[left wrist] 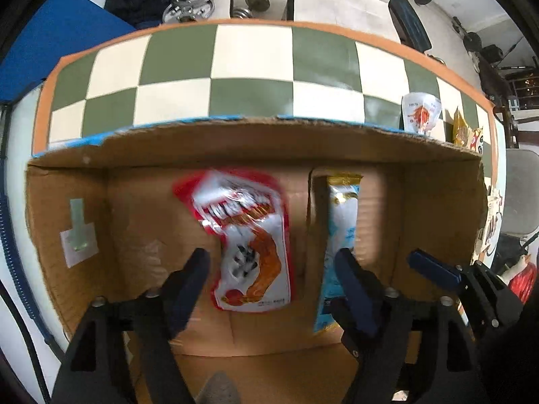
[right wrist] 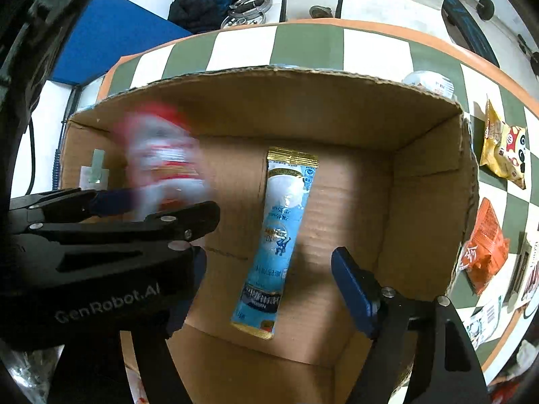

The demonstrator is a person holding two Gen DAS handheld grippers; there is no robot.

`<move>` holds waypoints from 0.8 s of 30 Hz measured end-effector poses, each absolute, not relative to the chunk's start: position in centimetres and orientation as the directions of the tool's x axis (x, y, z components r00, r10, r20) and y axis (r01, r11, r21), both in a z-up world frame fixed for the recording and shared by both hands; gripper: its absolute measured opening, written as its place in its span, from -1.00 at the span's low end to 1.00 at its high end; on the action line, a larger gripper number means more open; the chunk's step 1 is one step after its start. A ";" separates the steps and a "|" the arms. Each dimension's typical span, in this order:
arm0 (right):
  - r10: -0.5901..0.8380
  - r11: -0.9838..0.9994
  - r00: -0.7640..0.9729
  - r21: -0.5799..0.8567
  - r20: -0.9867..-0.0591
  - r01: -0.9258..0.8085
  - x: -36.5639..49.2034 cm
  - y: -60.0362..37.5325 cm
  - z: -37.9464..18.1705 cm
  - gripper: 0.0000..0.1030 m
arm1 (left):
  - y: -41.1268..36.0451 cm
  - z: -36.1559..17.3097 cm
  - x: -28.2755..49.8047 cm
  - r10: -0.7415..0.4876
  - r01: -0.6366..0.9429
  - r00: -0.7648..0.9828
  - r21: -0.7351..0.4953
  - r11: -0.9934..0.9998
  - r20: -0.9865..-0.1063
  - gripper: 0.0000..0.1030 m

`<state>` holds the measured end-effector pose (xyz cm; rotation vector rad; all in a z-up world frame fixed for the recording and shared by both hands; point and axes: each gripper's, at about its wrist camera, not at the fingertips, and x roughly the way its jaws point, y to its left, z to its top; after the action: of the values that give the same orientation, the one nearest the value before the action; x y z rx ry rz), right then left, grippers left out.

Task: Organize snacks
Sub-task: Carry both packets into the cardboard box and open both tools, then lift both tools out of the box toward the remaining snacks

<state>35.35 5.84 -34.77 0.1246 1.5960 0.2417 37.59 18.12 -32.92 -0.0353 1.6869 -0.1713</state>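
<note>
Checkered desk [left wrist: 252, 64]: cardboard box [right wrist: 427, 155] as collecting bin. Inside it, red-white snack pouch [left wrist: 249, 235] and blue stick packet [right wrist: 279, 235], both released; left gripper [left wrist: 273, 262] and right gripper [right wrist: 269, 269] jaws apart, empty. More snacks wait outside box's right wall.

I see a green-and-white checkered tabletop [left wrist: 252, 64] with an orange border. Beyond its far edge: a blue mat [right wrist: 111, 33], a dark bundled garment [right wrist: 205, 3], and chrome weight plates [left wrist: 192, 0].
</note>
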 end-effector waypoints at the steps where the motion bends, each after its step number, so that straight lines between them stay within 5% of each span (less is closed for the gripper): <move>1: 0.226 0.971 -0.041 0.228 -0.973 -0.069 35.3 5.9 -34.7 0.64 | 18.2 -32.4 37.6 -0.121 0.077 -0.112 -0.130 0.989 -0.986 0.63; 24: 0.193 0.981 0.114 0.190 -0.975 -0.038 26.7 4.4 -24.5 0.70 | 20.7 -21.0 27.4 -0.019 0.083 0.190 -0.003 0.997 -0.982 0.65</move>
<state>26.74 4.38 -24.48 0.1287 1.4475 0.1695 27.44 20.71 -21.03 0.0547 1.3776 -0.0713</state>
